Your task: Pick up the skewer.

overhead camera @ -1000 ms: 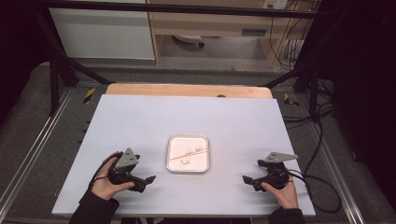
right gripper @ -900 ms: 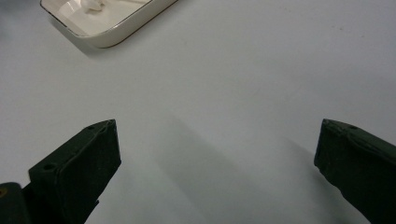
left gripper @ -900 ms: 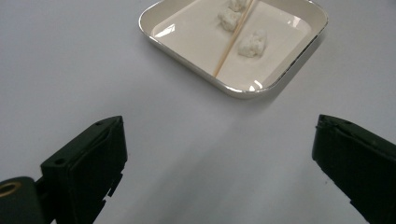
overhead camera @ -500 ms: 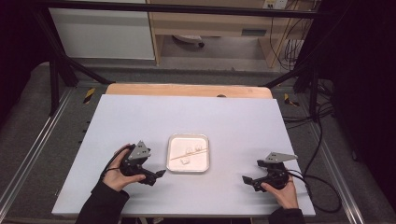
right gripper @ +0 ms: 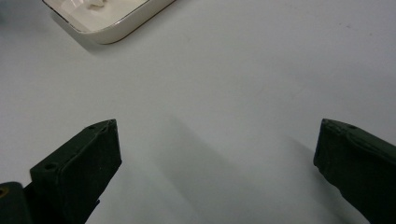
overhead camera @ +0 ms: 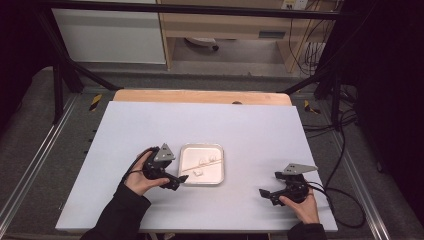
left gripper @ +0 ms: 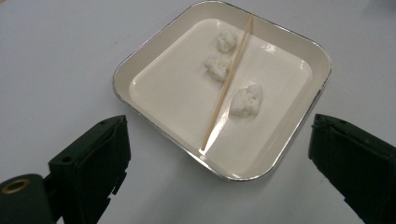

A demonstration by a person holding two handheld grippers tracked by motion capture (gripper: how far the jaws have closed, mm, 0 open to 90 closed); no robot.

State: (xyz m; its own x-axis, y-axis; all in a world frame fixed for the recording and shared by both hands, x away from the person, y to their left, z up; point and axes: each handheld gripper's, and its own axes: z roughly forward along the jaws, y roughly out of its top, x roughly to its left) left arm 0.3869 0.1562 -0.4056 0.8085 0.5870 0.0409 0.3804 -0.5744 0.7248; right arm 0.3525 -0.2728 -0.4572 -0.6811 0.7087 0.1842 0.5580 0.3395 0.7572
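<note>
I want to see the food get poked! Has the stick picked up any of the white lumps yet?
Not yet. The wooden stick lies loose across the white tray, and all three white lumps sit beside it, none speared. The left gripper is at the tray's edge with its jaws open, probably going for the stick. The right gripper rests open on the table, apart from the tray. So everything is left.

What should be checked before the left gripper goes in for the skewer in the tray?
1. Left gripper jaws open: ok.
2. Wooden skewer in line ahead of it, inside the white tray: ok.
3. Skewer free of the three white lumps: cannot tell, it runs close beside them.
4. Skewer's near end resting at the tray wall: ok.
5. Right gripper open and apart from the tray: ok.
</note>
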